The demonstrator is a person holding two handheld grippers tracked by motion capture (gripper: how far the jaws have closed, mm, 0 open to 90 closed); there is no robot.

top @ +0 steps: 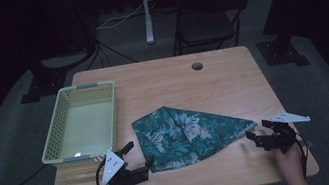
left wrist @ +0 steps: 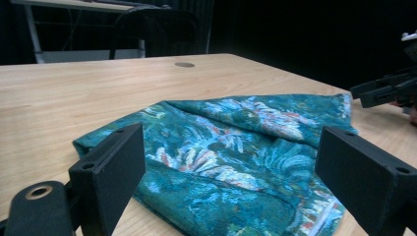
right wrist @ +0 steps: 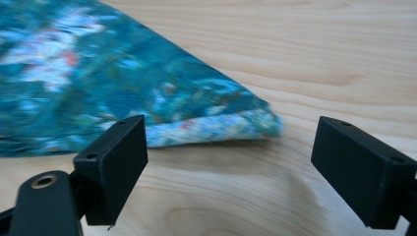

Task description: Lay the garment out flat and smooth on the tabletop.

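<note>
A folded cloth [top: 187, 134] with a teal flower print is laid flat on the wooden table [top: 220, 75], a little in front of the middle, to the right of a pale green plastic basket [top: 58, 123]. The cloth is judged to be light, thin and soft, so it will hang down and unfold when it is lifted at one point only. It is not fragile, but the layers may slip over each other. The left gripper [top: 139, 158] is seen at the near left edge of the cloth, with its jaws spread and nothing pinched between them. The right gripper [top: 255, 138] is placed just before the pointed right corner [right wrist: 260, 123], also with jaws spread wide. This corner, where all layers meet, is judged a good place to be pinched, together with the near left edge.
</note>
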